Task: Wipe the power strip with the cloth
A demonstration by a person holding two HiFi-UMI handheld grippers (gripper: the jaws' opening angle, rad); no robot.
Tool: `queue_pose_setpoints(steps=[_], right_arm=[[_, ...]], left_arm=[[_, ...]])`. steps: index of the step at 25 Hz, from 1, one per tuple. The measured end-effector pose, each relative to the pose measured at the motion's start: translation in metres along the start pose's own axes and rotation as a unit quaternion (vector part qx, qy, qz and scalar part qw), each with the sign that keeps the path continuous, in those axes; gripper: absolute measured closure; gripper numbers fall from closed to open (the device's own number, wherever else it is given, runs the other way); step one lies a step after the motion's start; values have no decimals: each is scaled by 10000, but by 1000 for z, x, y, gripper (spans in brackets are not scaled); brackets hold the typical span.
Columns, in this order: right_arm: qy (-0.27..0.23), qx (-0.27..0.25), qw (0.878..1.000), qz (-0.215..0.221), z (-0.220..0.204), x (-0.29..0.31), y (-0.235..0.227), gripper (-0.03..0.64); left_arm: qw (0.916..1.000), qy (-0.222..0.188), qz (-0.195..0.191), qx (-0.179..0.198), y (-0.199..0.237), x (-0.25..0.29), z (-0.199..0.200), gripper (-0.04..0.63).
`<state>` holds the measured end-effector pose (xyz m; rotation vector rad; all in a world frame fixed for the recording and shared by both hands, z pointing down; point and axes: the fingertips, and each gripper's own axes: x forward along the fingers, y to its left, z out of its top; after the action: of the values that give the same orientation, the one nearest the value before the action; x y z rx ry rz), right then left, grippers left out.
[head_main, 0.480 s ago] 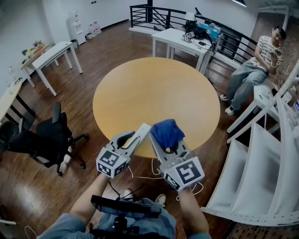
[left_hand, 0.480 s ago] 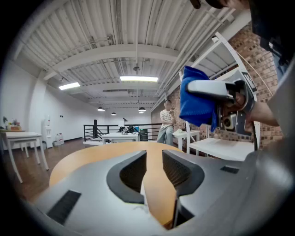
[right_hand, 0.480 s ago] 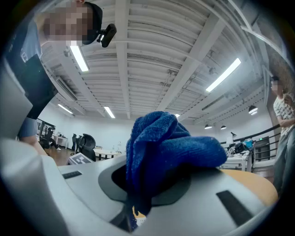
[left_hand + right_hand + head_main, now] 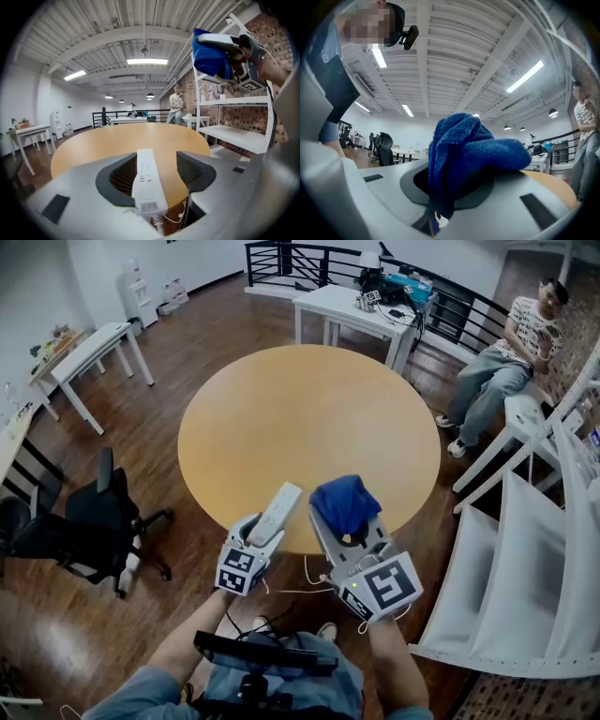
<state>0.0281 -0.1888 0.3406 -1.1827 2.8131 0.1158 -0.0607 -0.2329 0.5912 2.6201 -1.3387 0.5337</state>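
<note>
Left gripper (image 4: 157,163) has its jaws spread wide. The white power strip (image 4: 277,510) lies lengthwise between them, against the left jaw with a clear gap to the right one. Right gripper (image 4: 349,521) is clamped on the bunched blue cloth (image 4: 344,502), which bulges up over both jaws.

In the head view the strip sits just left of the lower middle of the frame. It points up and to the right over the near edge of the round wooden table (image 4: 309,418), and its far end is just beside the cloth but apart from it. Both grippers are held in the air above that near edge, side by side. Their marker cubes face the camera, and bare forearms run up to them from the bottom of the frame.

A black office chair (image 4: 89,521) stands at the left. A white shelf unit (image 4: 525,549) fills the lower right. A white table (image 4: 352,310) with gear on it stands at the top, and a seated person (image 4: 511,357) is at the upper right.
</note>
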Motion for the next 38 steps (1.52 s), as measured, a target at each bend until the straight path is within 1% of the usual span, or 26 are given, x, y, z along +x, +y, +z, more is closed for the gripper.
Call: queue_pose_setpoints(steps=[4,7,14,20,22,25,27,31,35,38], right_arm=[[81,-12,9999,-62,-6,0,-5,558],[111,27,9999,-109,-9,0,-11,558],[200,17,9998,-88,-14,5,-17,558],[283,82,9995,-74,-22,5,-21,558],[294,91,9995,-52,-24,6,-21,558],[308,104,9995,-26,-25,6,-20,558],[306,116,9995,-10,-26,6,-18,558],[293,137,9995,-1,-26,3,-18,558],[242,211,9995,-28,-25,1,-19,558],[204,237,9995,-15,-24,2,-18,558]], left_arm=[[9994,315,161,-47,10,13,-31,311],[9987,395,302,-54,16,19,-44,311],[9976,534,422,-126,18,34,-64,305],[9949,652,725,257,19,38,-72,290],[9949,665,711,271,19,39,-71,290],[9950,718,692,117,21,39,-70,311],[9948,774,662,31,22,38,-70,313],[9948,840,582,32,22,34,-68,313],[9965,662,512,70,19,27,-50,313],[9978,457,440,199,17,22,-26,313]])
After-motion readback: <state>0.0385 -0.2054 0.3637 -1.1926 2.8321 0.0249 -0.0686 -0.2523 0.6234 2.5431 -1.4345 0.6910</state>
